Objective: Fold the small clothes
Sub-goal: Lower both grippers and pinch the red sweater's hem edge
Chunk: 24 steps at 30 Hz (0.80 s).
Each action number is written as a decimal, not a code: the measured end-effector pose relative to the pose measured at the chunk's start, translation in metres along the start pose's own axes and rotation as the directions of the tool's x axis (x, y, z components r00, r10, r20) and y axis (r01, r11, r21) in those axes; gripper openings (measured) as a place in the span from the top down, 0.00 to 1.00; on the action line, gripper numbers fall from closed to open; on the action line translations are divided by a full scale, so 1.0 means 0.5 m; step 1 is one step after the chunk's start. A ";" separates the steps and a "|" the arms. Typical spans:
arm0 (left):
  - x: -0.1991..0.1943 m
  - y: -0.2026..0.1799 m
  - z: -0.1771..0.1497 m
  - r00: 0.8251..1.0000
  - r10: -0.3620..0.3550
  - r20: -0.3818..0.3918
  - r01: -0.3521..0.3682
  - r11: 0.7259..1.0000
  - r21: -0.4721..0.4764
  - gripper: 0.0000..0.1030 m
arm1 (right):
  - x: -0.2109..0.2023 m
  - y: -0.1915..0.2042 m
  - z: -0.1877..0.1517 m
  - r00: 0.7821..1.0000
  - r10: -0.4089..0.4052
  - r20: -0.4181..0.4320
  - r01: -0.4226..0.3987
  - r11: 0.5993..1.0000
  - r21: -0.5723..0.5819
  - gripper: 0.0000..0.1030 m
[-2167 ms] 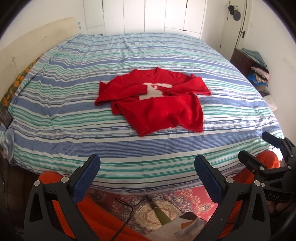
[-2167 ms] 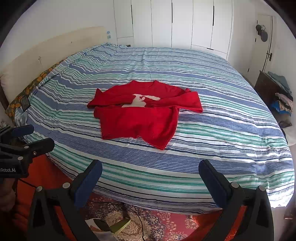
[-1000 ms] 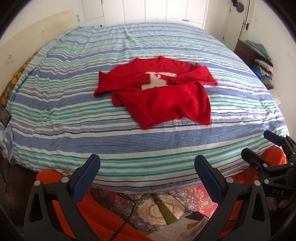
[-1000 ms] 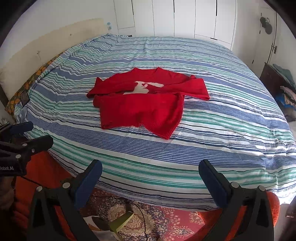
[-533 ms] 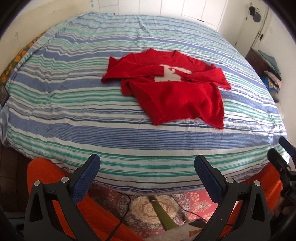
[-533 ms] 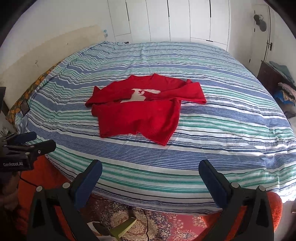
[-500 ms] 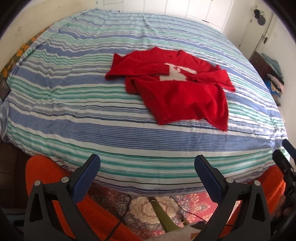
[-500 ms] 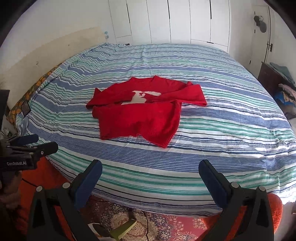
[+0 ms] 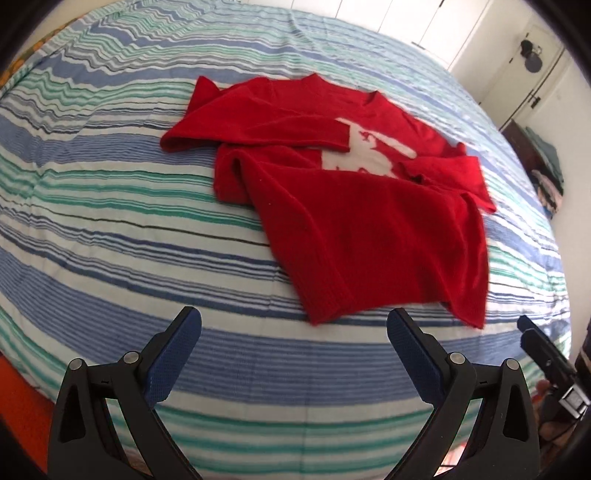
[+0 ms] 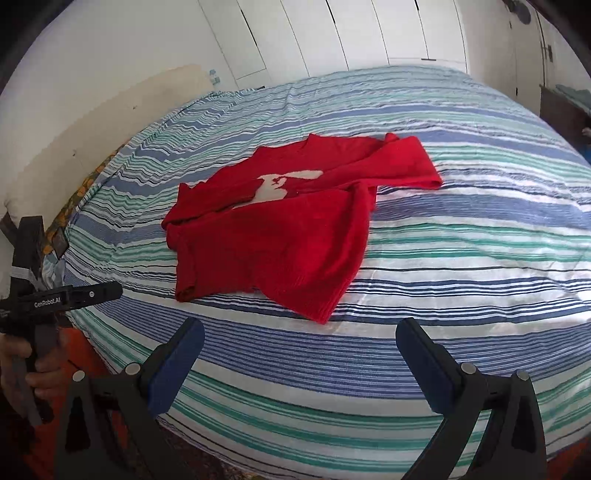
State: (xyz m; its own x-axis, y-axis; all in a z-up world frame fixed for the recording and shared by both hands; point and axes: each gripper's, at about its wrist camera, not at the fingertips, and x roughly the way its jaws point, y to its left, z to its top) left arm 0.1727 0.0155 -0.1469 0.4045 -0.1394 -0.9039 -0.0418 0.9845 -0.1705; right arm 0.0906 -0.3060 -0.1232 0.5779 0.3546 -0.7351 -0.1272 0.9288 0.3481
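Note:
A small red sweater with a white figure on the chest lies partly folded on the striped bed cover, sleeves laid across and the hem turned up. It also shows in the right wrist view. My left gripper is open and empty, hovering just short of the sweater's near hem. My right gripper is open and empty, close to the near corner of the hem. The left gripper also appears at the left edge of the right wrist view.
The bed fills most of both views, with a headboard on the left and white wardrobe doors behind. A dark cabinet with piled clothes stands at the right.
Both grippers have moved forward over the bed toward the sweater, which now looks much larger. The jaws stay open. The sweater has not moved.

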 end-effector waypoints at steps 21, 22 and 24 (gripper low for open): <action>0.012 0.127 -0.134 0.974 -0.035 -0.224 0.052 0.996 0.071 0.97 | 0.026 -0.093 -0.066 0.941 0.190 -0.280 -0.130 0.967 0.220 0.96; 0.022 0.134 -0.139 0.975 -0.045 -0.217 0.054 0.998 0.036 0.96 | 0.056 -0.100 -0.081 0.940 0.160 -0.300 -0.095 0.971 0.218 0.96; 0.011 0.143 -0.140 0.978 -0.089 -0.188 0.086 0.996 -0.025 0.84 | 0.096 -0.104 -0.101 0.940 0.134 -0.313 -0.065 0.973 0.221 0.96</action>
State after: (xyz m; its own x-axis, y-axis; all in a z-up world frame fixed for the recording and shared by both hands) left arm 0.1081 0.0775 -0.1916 0.2277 -0.2438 -0.9427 -0.0295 0.9660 -0.2569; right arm 0.0843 -0.3317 -0.2060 0.2735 0.4917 -0.8267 0.0167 0.8569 0.5152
